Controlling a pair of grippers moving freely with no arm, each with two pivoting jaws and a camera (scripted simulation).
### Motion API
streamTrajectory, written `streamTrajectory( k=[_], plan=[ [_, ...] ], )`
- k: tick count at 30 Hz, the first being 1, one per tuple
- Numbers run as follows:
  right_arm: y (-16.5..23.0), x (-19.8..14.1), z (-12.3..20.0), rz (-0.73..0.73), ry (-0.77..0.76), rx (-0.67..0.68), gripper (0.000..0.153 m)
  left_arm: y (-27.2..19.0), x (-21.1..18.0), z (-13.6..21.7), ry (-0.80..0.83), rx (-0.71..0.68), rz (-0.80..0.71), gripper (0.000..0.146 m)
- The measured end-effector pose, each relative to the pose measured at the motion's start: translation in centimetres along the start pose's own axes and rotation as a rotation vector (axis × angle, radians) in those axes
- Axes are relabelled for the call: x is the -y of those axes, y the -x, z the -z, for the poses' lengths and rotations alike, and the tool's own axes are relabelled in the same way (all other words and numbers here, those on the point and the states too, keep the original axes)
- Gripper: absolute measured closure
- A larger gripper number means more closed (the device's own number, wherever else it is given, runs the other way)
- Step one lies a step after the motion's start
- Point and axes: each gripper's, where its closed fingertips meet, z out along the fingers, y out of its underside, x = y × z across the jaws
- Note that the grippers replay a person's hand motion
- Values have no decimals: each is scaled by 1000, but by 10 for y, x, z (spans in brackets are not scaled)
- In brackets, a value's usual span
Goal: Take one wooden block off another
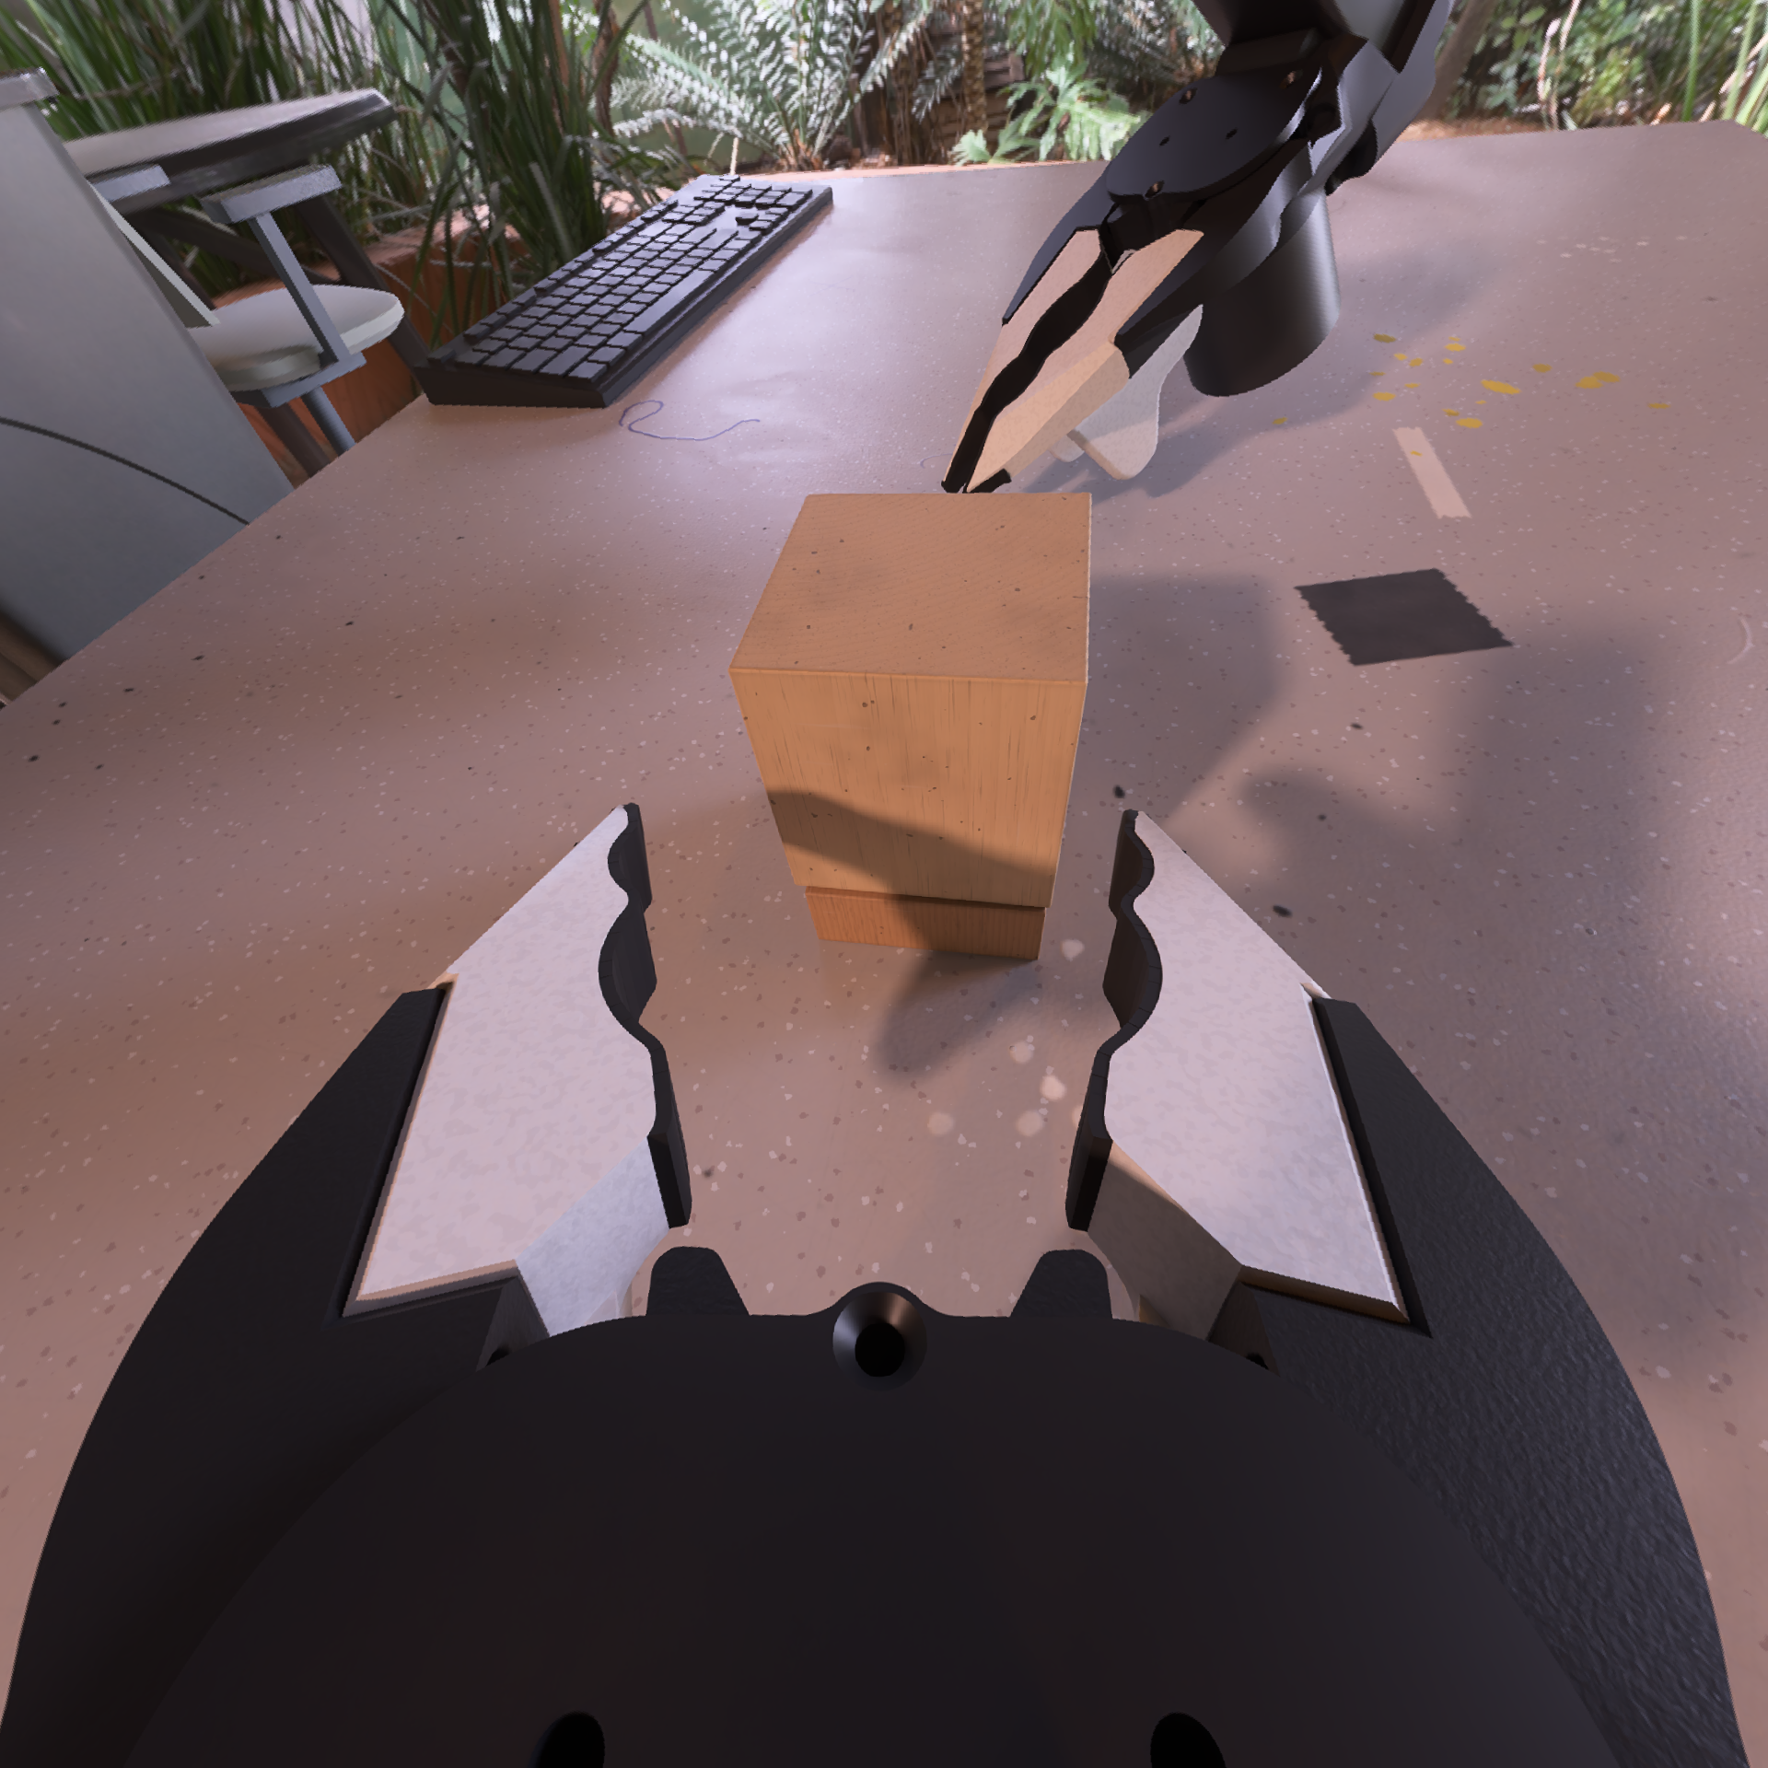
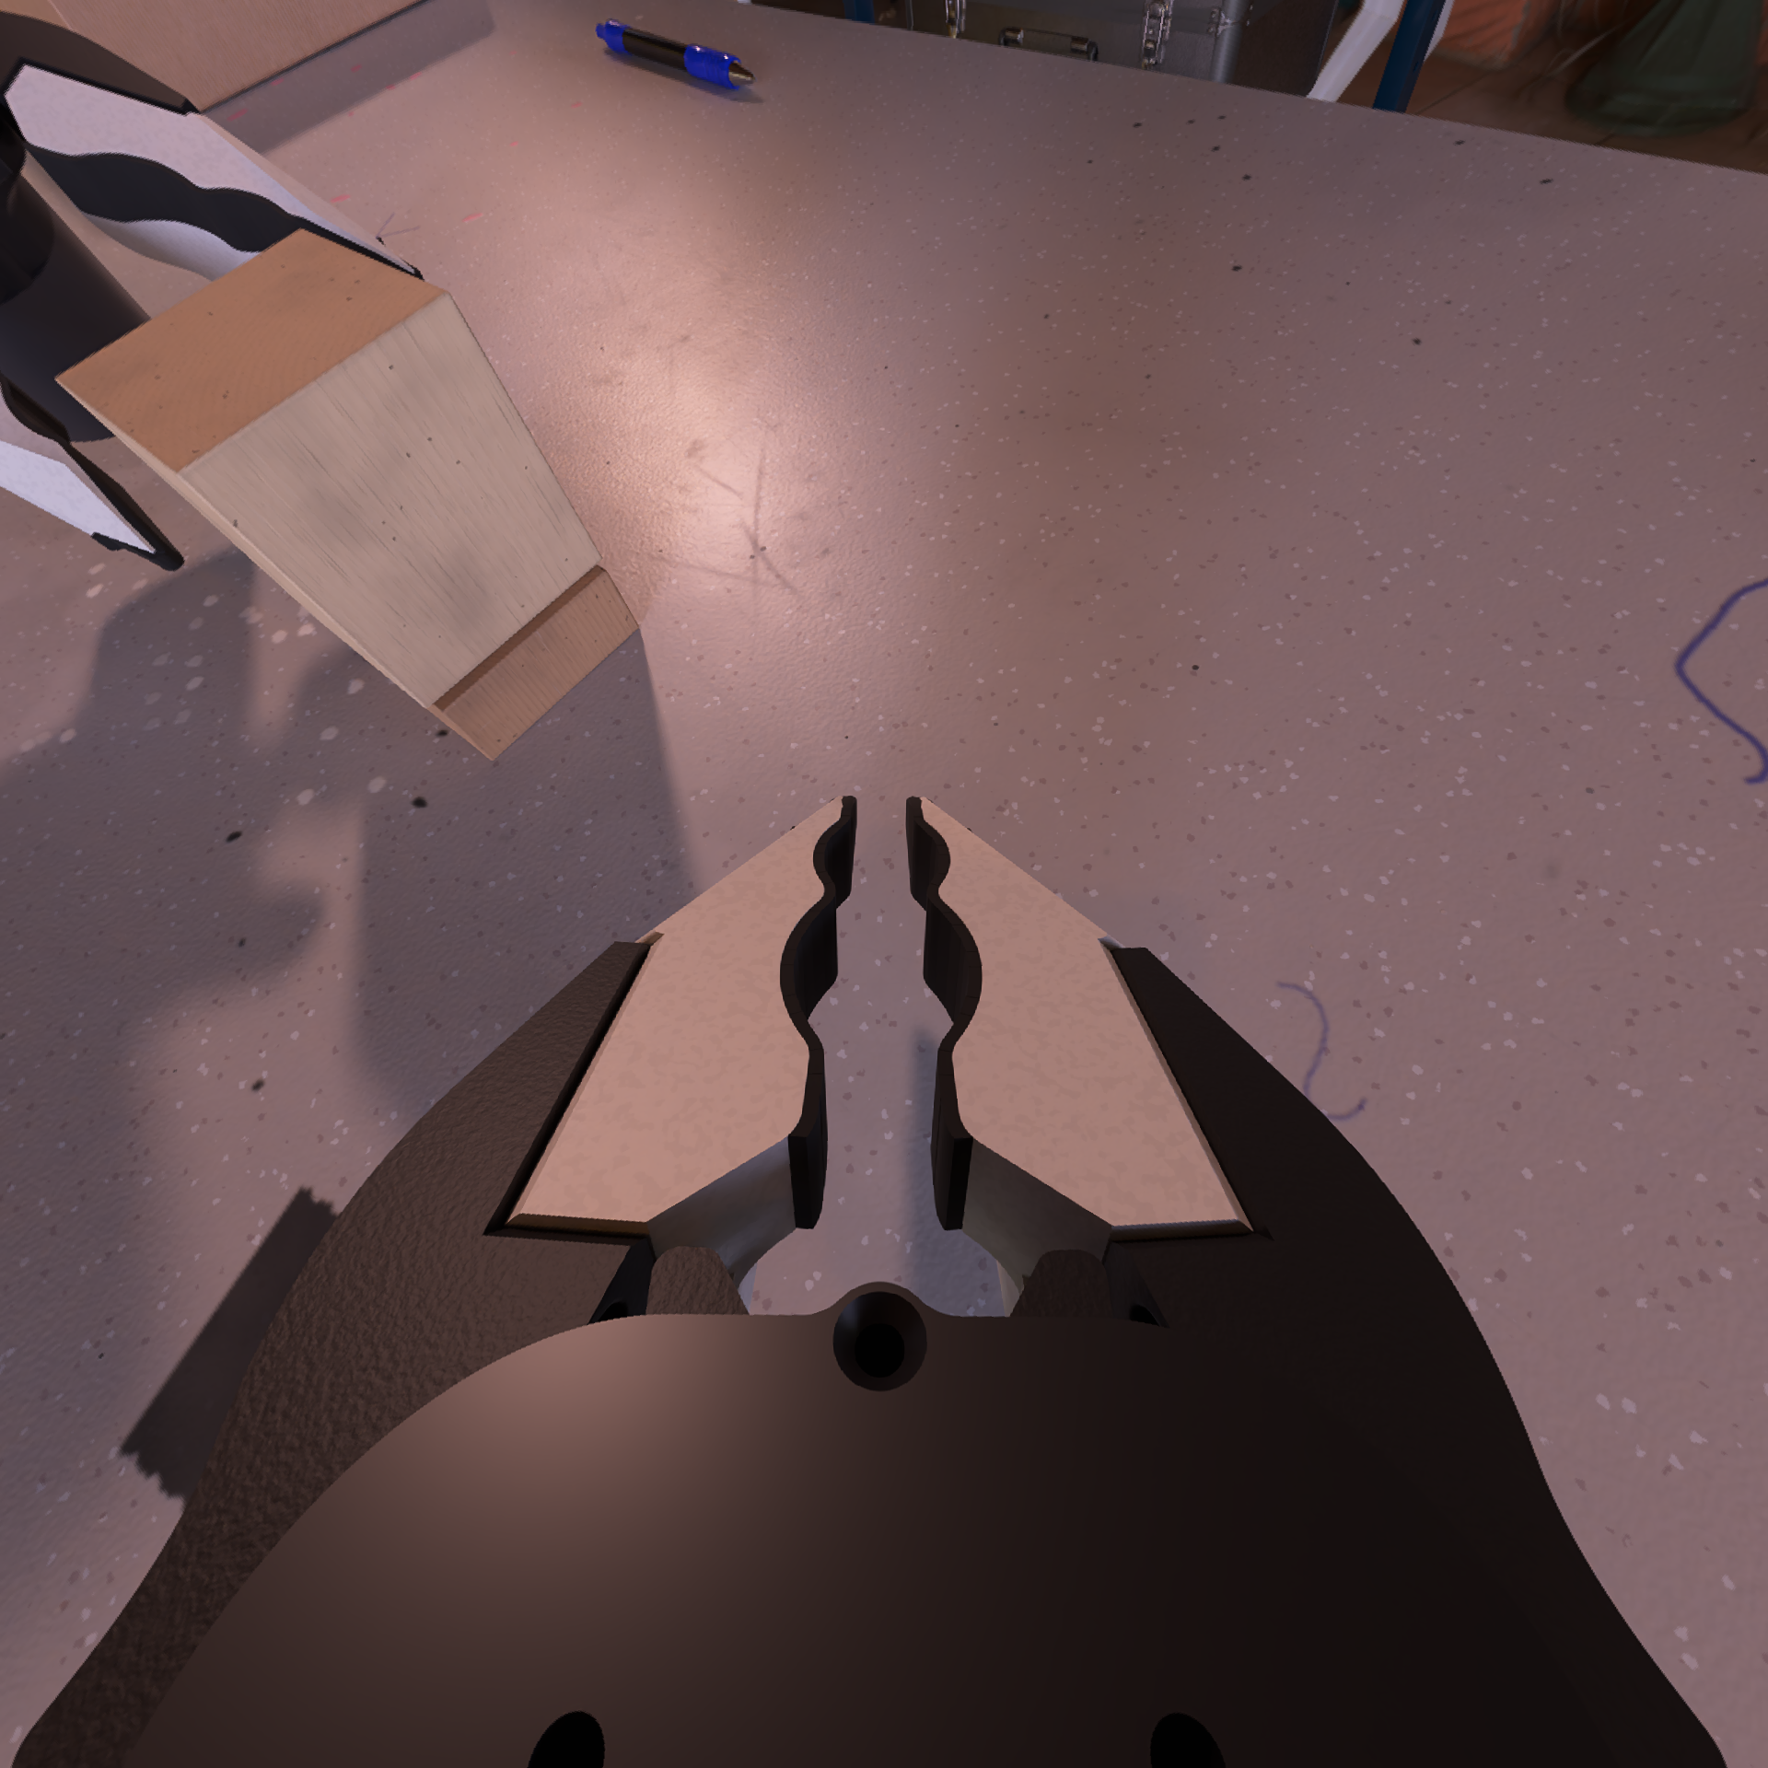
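Blocks: two, big wooden cube (image 1: 918, 698) stacked on a flatter block (image 1: 923, 920), mid tabletop (image 1: 383, 765)
Left tongs (image 1: 880, 823): spread wide, empty, just short of the stack
Right tongs (image 2: 880, 813): nearly closed, empty, beside the stack
Extras: one keyboard (image 1: 631, 297), one pen (image 2: 674, 55)

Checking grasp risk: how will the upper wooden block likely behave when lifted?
The upper wooden block looks rigid, so squeezing shouldn't deform it. Its flat, smooth sides may slip slightly. It overhangs the smaller lower block, so a sideways push could tip it.
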Motion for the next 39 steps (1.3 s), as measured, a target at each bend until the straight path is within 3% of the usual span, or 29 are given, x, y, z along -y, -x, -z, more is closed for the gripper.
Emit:
streamTrajectory(
  k=[11,18,22,29,33,39],
  plan=[
    [4,-3,-3,6,26,20,142,2,-1,-2,16,18,0,58],
    [14,-21,-17,33,200,60,140,-4,-11,-24,128,-51,-18,63],
    [21,-23,-19,110,224,57,152,-5,-15,-42,200,-88,-38,60],
    [27,-23,-20,125,228,89,153,-7,5,-44,69,-142,-56,66],
    [29,-22,-22,114,200,85,151,-13,13,-32,-17,-170,-31,67],
    [25,20,6,67,-32,64,127,-20,12,-28,-16,-168,-57,67]
  ],
)
